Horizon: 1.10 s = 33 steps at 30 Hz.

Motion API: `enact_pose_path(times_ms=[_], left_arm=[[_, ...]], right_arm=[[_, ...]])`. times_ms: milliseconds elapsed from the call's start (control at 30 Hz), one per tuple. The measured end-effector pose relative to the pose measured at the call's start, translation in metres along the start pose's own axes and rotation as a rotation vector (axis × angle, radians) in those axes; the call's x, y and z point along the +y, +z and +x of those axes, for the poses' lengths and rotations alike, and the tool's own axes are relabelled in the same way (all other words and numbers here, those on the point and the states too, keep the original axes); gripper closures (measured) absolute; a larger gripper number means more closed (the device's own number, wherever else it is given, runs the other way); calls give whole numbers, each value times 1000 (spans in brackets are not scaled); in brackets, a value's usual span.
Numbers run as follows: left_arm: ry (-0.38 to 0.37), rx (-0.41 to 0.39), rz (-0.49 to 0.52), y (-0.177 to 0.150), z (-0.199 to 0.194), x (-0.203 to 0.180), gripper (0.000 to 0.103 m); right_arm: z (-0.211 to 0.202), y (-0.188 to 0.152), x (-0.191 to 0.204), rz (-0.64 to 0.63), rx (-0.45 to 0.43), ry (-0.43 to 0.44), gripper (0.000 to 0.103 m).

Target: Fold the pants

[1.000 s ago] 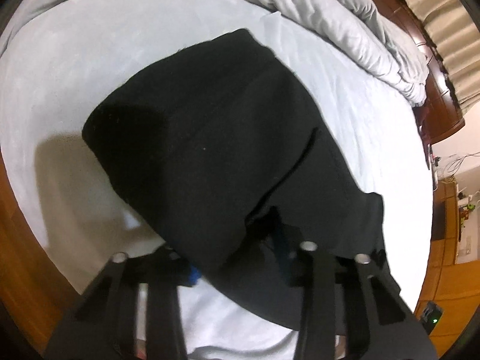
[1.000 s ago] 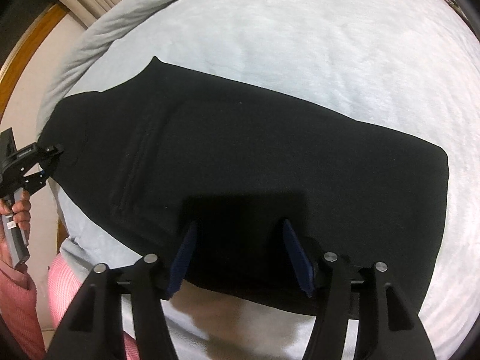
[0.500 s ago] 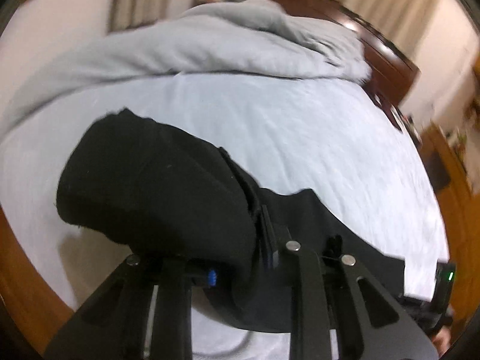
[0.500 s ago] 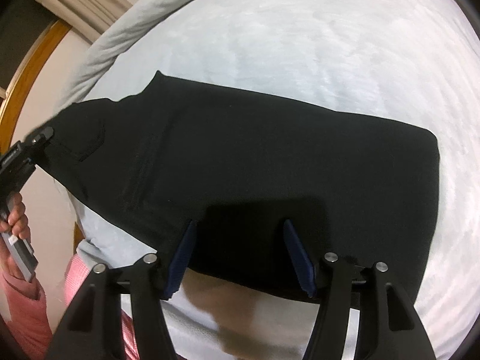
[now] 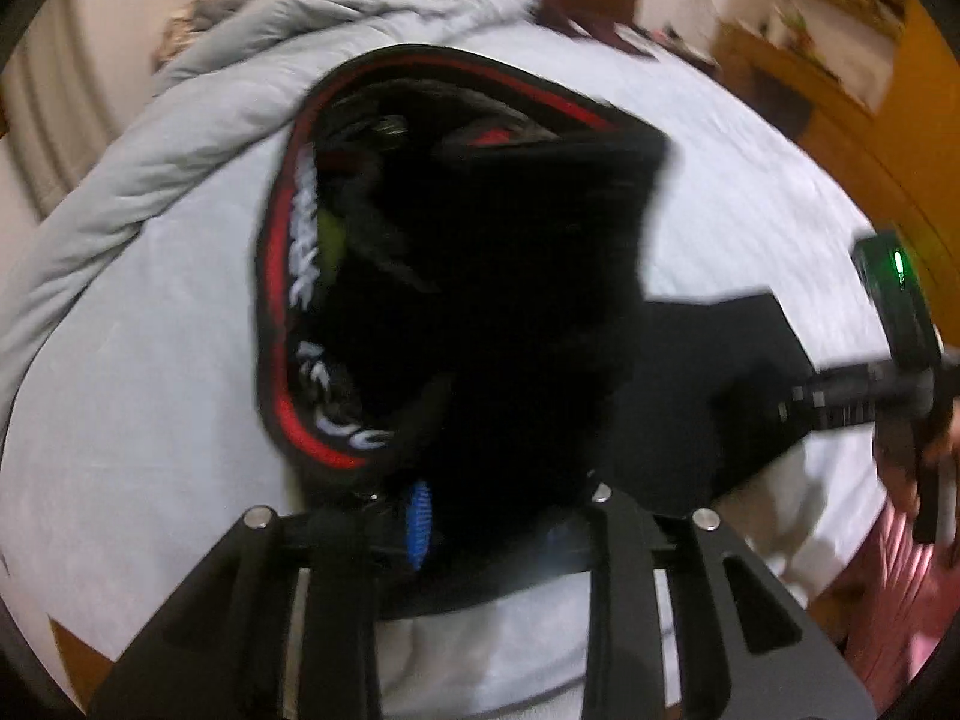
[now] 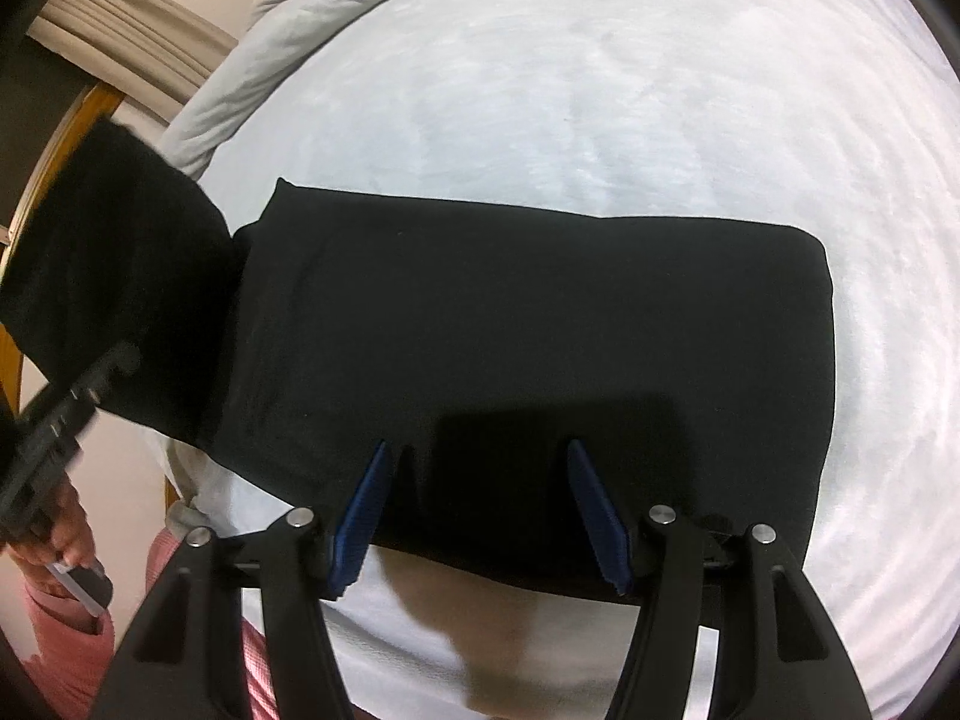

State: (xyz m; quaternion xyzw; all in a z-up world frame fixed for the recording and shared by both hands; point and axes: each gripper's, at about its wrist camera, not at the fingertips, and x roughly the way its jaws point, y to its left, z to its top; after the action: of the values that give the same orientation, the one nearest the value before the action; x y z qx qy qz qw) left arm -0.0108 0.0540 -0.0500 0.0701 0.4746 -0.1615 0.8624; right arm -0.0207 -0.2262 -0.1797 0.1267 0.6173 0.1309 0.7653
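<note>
Black pants [image 6: 540,330] lie flat across the pale bed sheet [image 6: 600,90]. Their waist end [image 6: 114,240] is lifted off the bed at the left. In the left wrist view that raised end [image 5: 492,276] fills the middle, its red-lined waistband [image 5: 282,276] with white lettering turned toward the camera. My left gripper [image 5: 492,510] holds this cloth between its jaws, which are opening; one blue pad [image 5: 420,516] shows, the other is hidden by fabric. My right gripper [image 6: 480,510] stands open just over the near edge of the pants, nothing between its blue pads [image 6: 360,516].
A bunched grey duvet [image 5: 180,138] lies along the far side of the bed. The wooden bed frame [image 6: 60,138] runs along the left. A person's hand [image 6: 66,516] and pink sleeve [image 6: 54,642] show at lower left. Wooden furniture [image 5: 798,72] stands beyond the bed.
The left gripper has swung up and rolled, carrying the waist end off the bed so the waistband's red inside now faces the camera. The right gripper has drifted slightly and stays open.
</note>
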Motion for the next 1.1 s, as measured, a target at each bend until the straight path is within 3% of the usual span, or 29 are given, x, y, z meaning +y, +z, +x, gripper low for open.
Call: enact_pose_path(times_ms=[233,367,467,633,867,1100], left_arm=[[-126,68,1,-4,10,-1,34],[-210,59,-67,-5,2,14,27],[-222,42,-145,-4,0,32,24],[-96,89,-259,-7,20,61,24],[-2,187,-277,-11,53,61,24],[-23,169,-351,-5,51,75,24]], right_arm=[[2,3,-1,-3,6,-6,41],[2,5,1,-3,9,-12,37],[0,6,4,12,-2,-18,33],[-13,15,17,0,-45,16,22],[-11,43,55,-66,-45,26,16],[24,71,77,-77,22,-56,13]])
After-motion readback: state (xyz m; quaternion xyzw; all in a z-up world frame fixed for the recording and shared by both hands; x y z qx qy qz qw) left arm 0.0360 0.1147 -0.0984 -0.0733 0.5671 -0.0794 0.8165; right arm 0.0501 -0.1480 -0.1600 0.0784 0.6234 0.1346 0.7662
